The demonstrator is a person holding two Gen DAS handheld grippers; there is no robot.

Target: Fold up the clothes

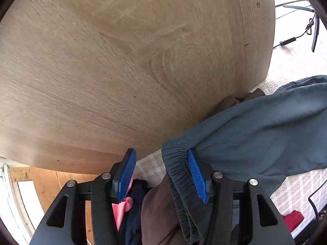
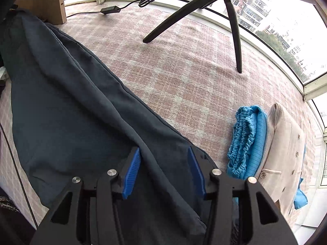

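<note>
Now mid-fold: left gripper [image 1: 161,175] half open, trousers [image 1: 255,134] waistband against its right pad, unpinched. Right gripper [image 2: 164,172] half open, straddling leg fabric. Next, probably regrip.

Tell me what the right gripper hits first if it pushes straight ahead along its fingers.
Most likely the dark trousers: a fold of the fabric already lies between the open fingers of the right gripper. The carpet seems to lie directly beneath, though depth is hard to judge.

Trousers [image 2: 81,112] lie across the mat [image 2: 184,71], under the right gripper [image 2: 164,171]. Right of it: two folded garments [image 2: 265,143]. Ahead: tripod [image 2: 224,20]. Waistband [image 1: 179,183] between left gripper [image 1: 161,175] jaws.
</note>
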